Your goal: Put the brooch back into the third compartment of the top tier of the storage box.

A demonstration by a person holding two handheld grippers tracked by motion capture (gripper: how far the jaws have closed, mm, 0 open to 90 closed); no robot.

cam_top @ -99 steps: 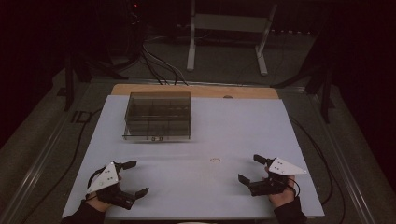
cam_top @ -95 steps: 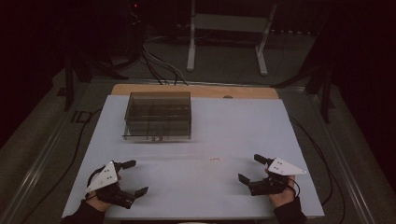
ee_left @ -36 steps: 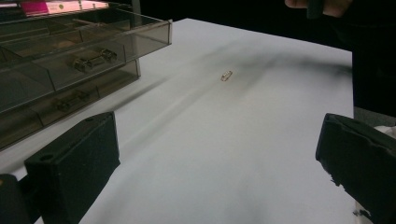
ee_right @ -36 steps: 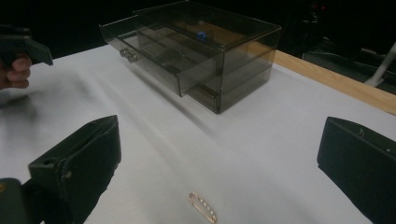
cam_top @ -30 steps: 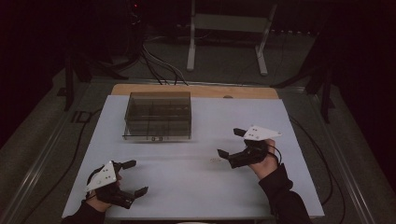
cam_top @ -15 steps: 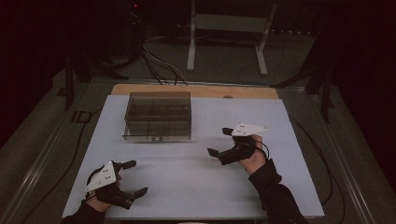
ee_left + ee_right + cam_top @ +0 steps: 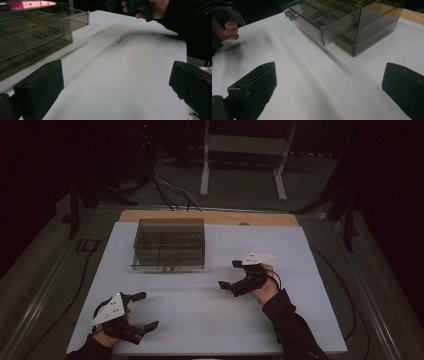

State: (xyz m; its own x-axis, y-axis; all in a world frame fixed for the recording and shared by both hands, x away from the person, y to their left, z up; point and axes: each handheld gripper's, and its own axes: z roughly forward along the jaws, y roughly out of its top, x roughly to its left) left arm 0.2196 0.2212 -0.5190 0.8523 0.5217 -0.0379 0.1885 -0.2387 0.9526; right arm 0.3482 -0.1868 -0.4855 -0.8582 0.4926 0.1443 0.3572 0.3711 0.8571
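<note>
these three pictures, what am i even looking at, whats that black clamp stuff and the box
A person sits at a white table and holds a hand tool in each hand: a gripper with two black jaws. The wide picture is taken from above, with the left gripper near the table's front edge and the right gripper further forward. The other two pictures come from small cameras riding on each gripper, so the black blocks at the bottom are that gripper's own jaws. Both stand wide open and hold nothing. On the table are a smoky clear drawer box, with one drawer pulled partly out, and a tiny pale peg lying loose.
</note>
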